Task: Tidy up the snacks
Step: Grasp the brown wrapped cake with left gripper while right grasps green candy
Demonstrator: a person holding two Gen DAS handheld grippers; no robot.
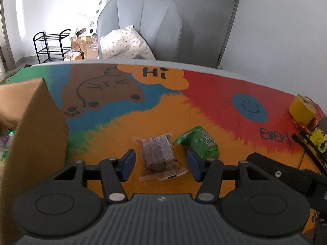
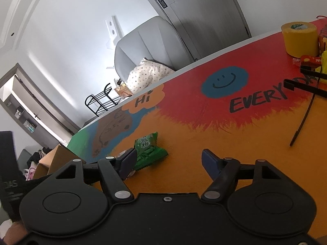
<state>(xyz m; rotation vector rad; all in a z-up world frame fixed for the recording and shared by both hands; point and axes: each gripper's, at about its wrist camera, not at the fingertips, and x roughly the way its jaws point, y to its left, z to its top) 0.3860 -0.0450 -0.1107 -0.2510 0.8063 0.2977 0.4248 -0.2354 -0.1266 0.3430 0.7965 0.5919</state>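
Observation:
A brown snack in a clear wrapper (image 1: 158, 155) lies on the colourful table mat (image 1: 204, 106). My left gripper (image 1: 160, 155) straddles it, open, with a small gap between the wrapper and each blue pad. A green snack packet (image 1: 198, 143) lies just right of it, beyond the right finger. In the right wrist view the green packet (image 2: 148, 149) lies flat beside the inner side of the left finger, partly hidden by it. My right gripper (image 2: 168, 154) is open, with bare mat across most of the gap between its pads.
An open cardboard box (image 1: 34, 132) stands at the left of the table, also the box (image 2: 55, 159). At the right are a yellow tape roll (image 2: 299, 38), red wrappers (image 2: 308, 59) and a black wire rack (image 2: 306, 85). A grey armchair (image 1: 141, 26) stands beyond the far edge.

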